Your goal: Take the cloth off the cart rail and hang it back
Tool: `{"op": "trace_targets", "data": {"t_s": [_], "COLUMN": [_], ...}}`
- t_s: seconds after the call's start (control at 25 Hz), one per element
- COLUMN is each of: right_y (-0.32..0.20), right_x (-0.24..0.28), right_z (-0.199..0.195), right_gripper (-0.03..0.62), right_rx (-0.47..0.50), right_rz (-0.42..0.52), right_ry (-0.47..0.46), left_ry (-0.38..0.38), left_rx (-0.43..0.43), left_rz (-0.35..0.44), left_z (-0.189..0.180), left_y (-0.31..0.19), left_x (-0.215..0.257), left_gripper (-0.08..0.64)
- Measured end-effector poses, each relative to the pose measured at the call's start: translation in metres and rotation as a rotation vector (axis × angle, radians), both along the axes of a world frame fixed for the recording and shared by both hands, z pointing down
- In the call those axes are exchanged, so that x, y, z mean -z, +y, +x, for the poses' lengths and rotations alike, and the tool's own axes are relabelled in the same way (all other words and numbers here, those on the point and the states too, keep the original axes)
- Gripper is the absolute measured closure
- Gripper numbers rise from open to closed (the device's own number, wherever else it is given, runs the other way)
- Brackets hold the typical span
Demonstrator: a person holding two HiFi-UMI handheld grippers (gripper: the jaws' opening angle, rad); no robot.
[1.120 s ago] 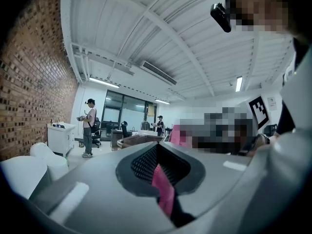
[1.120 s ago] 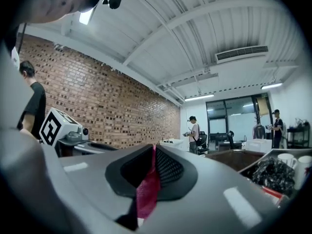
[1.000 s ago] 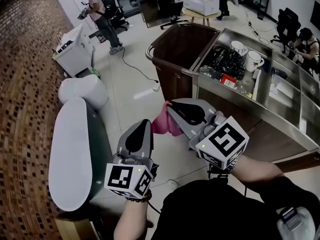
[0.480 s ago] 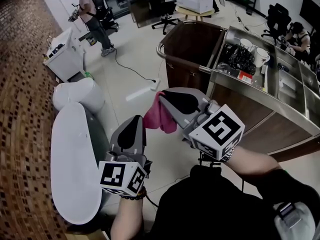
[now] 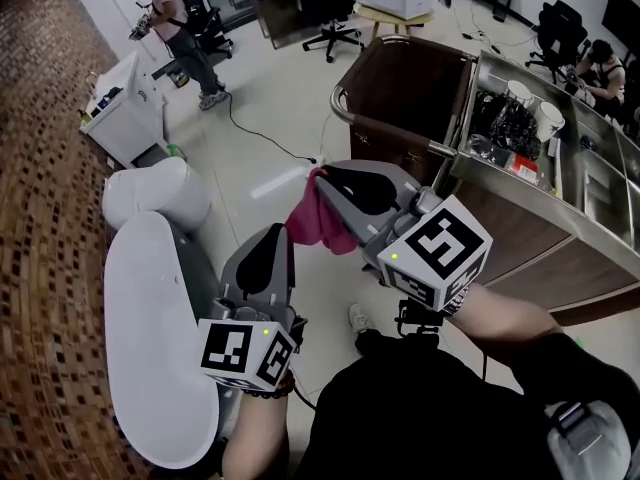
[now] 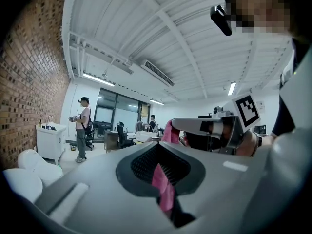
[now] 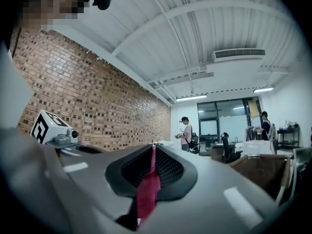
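The main danger is losing the soft pink cloth point(image 5: 322, 230) on the way to the hang. It is bunched in the air between the two grippers, in front of the person and well apart from the curved chrome tube rail point(image 5: 338, 98) of the steel-topped, brown-sided cart point(image 5: 530, 243). Each gripper seems to have only a thin fold. A pull apart to spread it could drag a corner out, and the cloth would drop to the pale tiled floor point(image 5: 270, 118). Laid over the rail as a bunch, with most of its weight on one side, it could also slide off. How much fabric hangs below is hard to judge, since the right gripper point(image 5: 320, 175) covers part of it.

The right gripper's jaws are clenched almost fully together, with a narrow strip of pink pinched between the ribbed pads. The left gripper point(image 5: 278, 234), just beside it and lower, is likewise clamped on the cloth, with a pink fold running down between its jaws.
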State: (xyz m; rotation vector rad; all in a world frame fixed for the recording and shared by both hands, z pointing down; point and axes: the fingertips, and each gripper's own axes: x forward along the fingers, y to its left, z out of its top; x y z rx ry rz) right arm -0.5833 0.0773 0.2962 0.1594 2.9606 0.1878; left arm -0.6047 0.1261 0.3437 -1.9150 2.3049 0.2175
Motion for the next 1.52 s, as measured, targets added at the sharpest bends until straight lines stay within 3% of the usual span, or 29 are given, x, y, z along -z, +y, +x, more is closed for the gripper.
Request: {"op": "trace_targets", "data": {"t_s": [0.36, 0.68, 1.0, 1.24, 1.4, 1.52], "right_y": [-0.062, -0.106, -0.122, -0.119, -0.080, -0.067], "right_x": [-0.005, -0.007, 0.001, 0.010, 0.025, 0.040], "right_z": [-0.093, -0.153, -0.208, -0.301, -0.433, -0.482], "right_gripper": [0.572, 0.572, 0.572, 0.572, 0.572, 0.572], "right_rx": [-0.048, -0.106, -0.244, -0.400, -0.491, -0.537], "right_rz": [-0.010, -0.002, -0.019, -0.035, -0.024, -0.014], "right_ry": [-0.008, 0.013, 0.030, 0.033, 0.050, 0.068], "left_ry": [-0.014, -0.012, 0.003, 0.003, 0.021, 0.032], "left_rx": [-0.064, -0.125, -0.257, -0.420, -0.506, -0.555], "left_rz": [-0.010, 0.000, 0.005, -0.009, 0.002, 0.009], "left_z": [-0.095, -0.155, -0.214, -0.313, -0.447, -0.494], "left_y": [-0.070, -0.119, -0.135, -0.134, -0.096, -0.083], "left_x": [0.001, 0.010, 0.016, 0.026, 0.038, 0.050], "left_gripper": [0.557, 0.556, 0.557, 0.555, 0.557, 0.556]}}
